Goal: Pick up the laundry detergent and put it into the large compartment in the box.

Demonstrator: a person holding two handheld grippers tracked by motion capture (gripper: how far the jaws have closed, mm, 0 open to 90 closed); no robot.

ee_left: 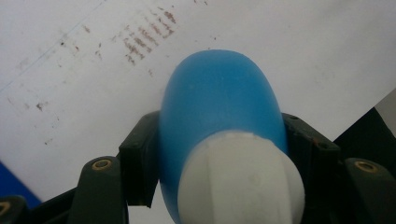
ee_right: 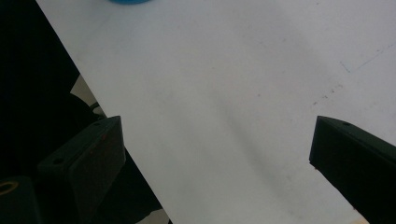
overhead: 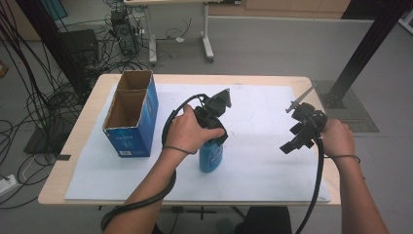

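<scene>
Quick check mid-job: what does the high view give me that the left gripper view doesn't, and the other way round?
High view alone: the open blue cardboard box left of the bottle, the right gripper open above the sheet, both forearms. Left gripper view alone: the bottle's white cap and brown smudges on the sheet. Both: the blue plastic bottle clamped in the left gripper, standing on the white sheet.

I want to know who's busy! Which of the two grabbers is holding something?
The left gripper: its jaws are shut on the blue bottle, near the cardboard box. The right gripper hangs open over the white sheet.
</scene>
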